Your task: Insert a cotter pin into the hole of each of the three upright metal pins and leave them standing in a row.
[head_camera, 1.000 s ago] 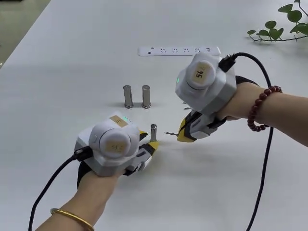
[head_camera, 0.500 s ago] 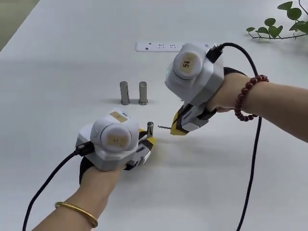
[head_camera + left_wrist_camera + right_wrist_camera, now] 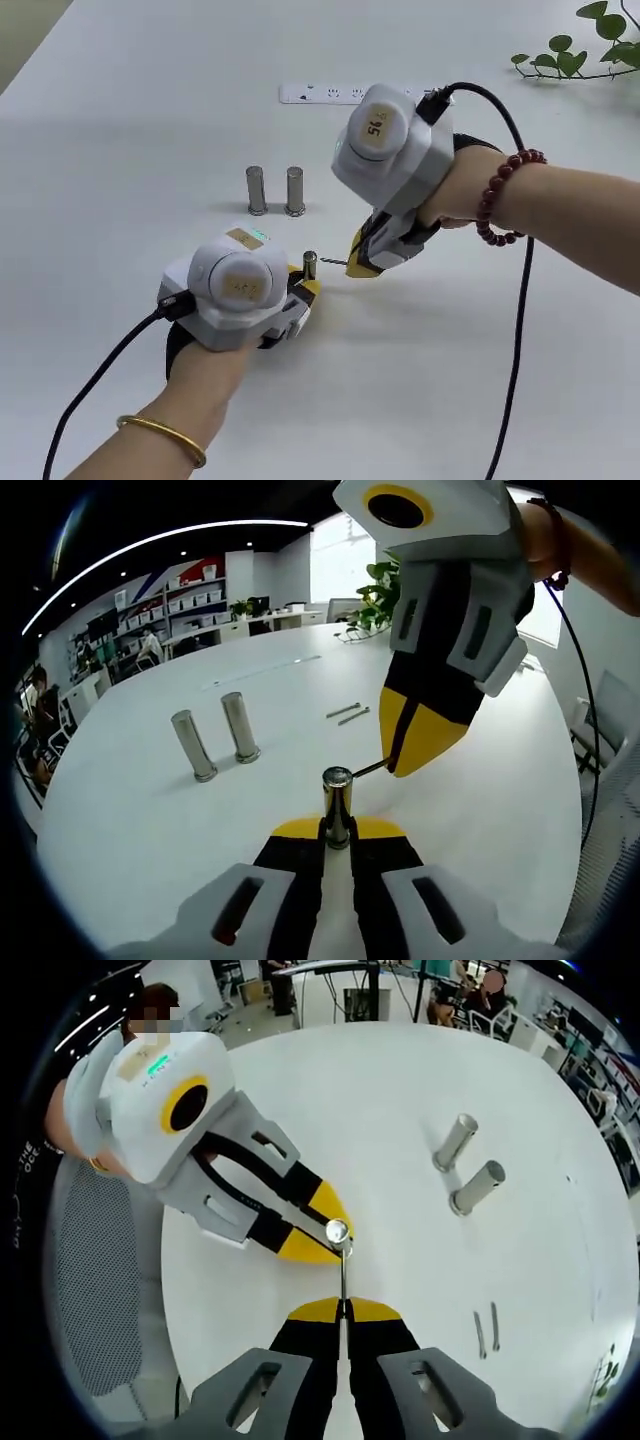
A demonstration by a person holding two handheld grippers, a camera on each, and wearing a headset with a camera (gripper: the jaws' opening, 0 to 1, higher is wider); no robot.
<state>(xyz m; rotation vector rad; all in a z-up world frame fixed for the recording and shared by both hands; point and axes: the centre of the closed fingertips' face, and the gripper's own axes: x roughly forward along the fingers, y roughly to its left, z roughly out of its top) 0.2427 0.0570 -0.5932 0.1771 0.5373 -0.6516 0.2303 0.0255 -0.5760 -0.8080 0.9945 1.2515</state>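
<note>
Open-plan office: desks (image 3: 215,632), shelves (image 3: 185,588), chairs (image 3: 603,730) beyond the white table (image 3: 130,110).

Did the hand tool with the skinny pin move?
Yes. Against the two free-standing pins, the right gripper has slid left, toward the held metal pin.

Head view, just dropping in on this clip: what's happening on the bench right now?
A person works with a tool in each hand. The left tool is shut on an upright metal pin, steadying it on the white table. The right tool is shut on a cotter pin whose tip is at that pin's upper end; whether it has entered the hole cannot be told. Two other metal pins stand side by side farther back. Spare cotter pins lie on the table.
</note>
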